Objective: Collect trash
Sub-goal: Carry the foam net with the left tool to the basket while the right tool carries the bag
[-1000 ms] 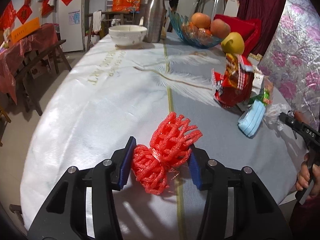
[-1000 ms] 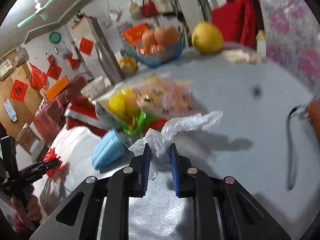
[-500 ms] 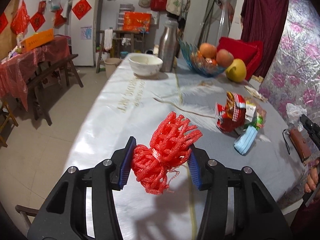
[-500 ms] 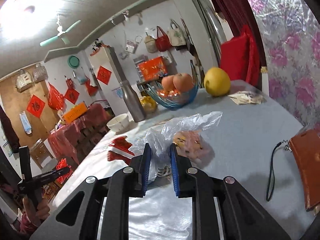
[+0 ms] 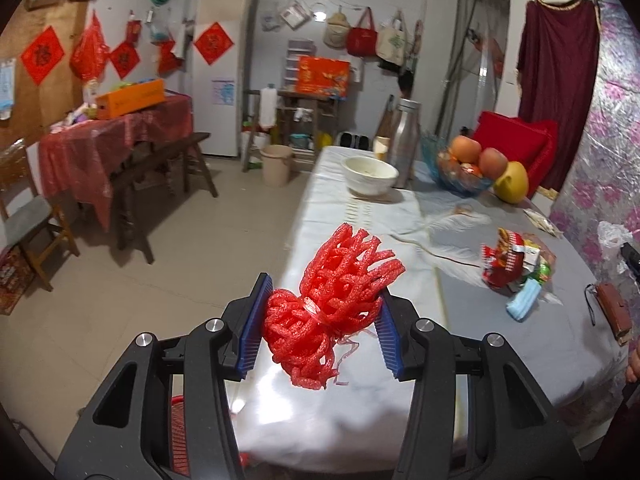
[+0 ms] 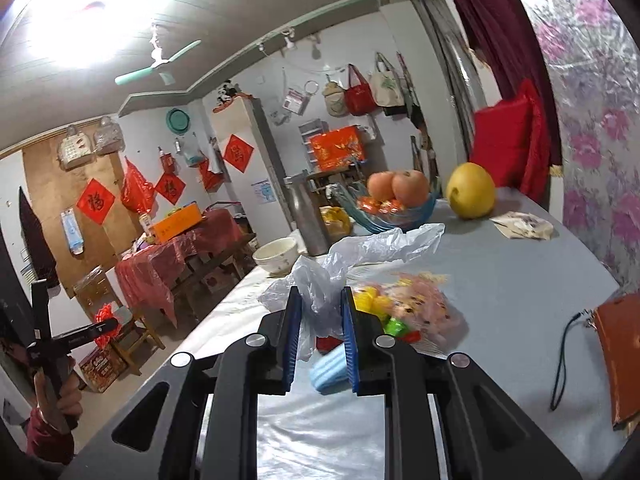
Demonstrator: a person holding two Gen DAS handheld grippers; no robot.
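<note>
My left gripper (image 5: 322,312) is shut on a red foam fruit net (image 5: 336,300) and holds it in the air beyond the near end of the table (image 5: 360,216). My right gripper (image 6: 320,322) is shut on a crumpled clear plastic bag (image 6: 352,256), lifted above the table (image 6: 500,280). On the table lie a red snack wrapper (image 5: 502,266), a blue face mask (image 5: 524,302) and a clear packet of colourful sweets (image 6: 404,304). The mask also shows under my right gripper (image 6: 328,370).
A white bowl (image 5: 370,176), a steel flask (image 5: 404,140), a glass fruit bowl (image 5: 460,168) and a yellow pomelo (image 5: 512,182) stand at the table's far end. A brown wallet (image 6: 618,356) lies at the right edge. A red basket (image 5: 180,436) sits on the floor below my left gripper.
Both grippers have risen and pulled back from the table with their trash still held. The left one now hangs past the table's near end, over the floor.
</note>
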